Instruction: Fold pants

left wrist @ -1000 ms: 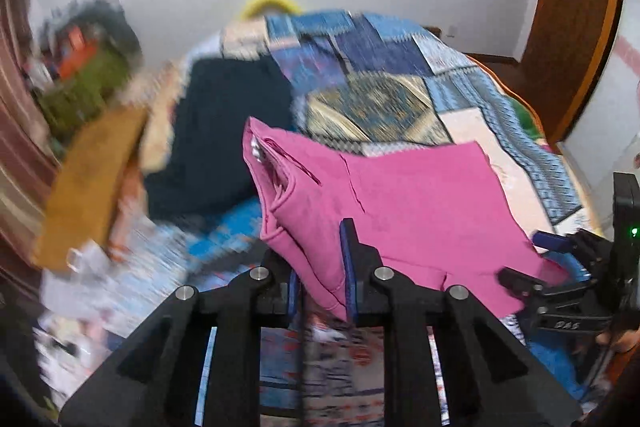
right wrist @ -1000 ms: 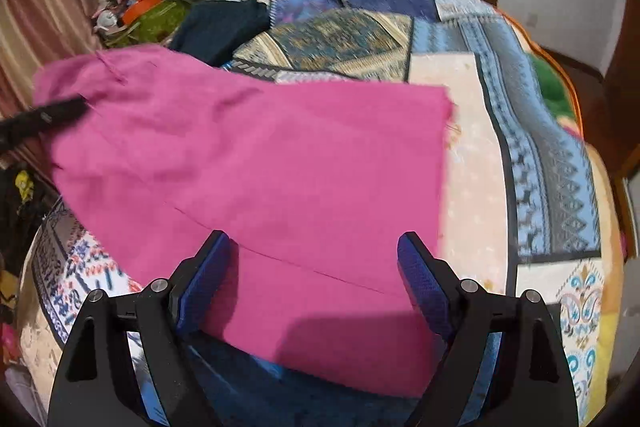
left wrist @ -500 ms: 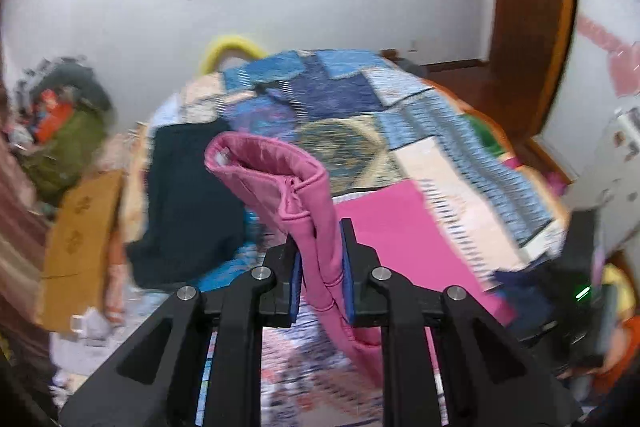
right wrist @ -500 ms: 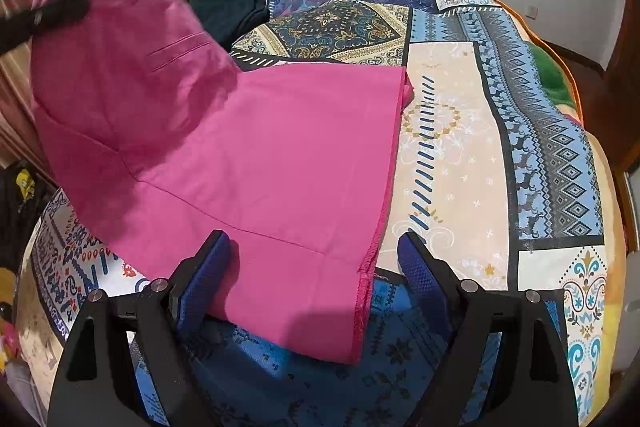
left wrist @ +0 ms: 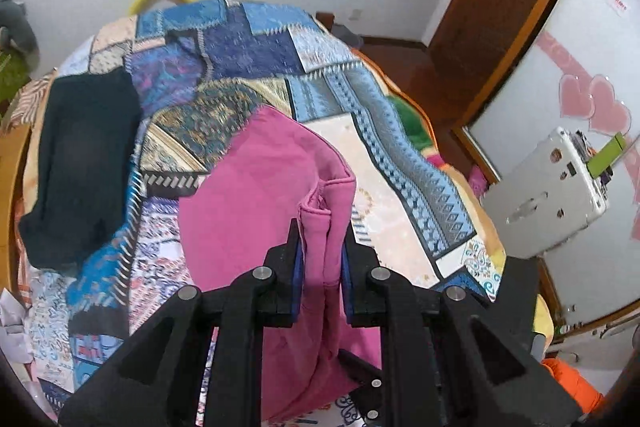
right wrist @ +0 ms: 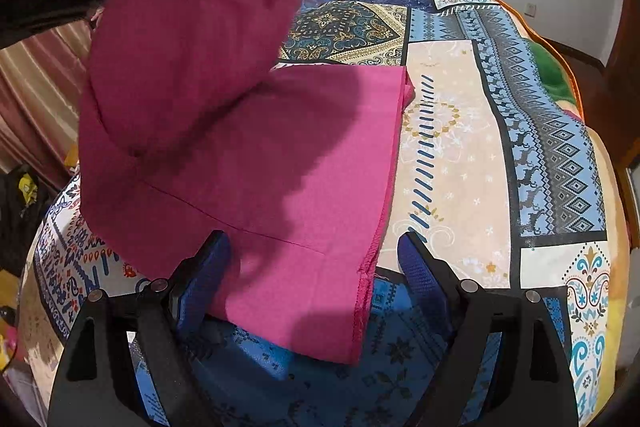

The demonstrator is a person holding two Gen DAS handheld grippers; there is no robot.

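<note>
Where the pink pants (left wrist: 256, 211) are lifted, a thick stitched band of soft matte cloth is pinched between the nearly closed jaws of the left gripper (left wrist: 320, 259) and arched over the flat hemmed leg ends (right wrist: 320, 187) lying on the patchwork bedspread (right wrist: 460, 155). Beside them a dark garment (left wrist: 80, 167) is spread. The right gripper (right wrist: 312, 263) is held wide open, empty, over the hem corner.
</note>
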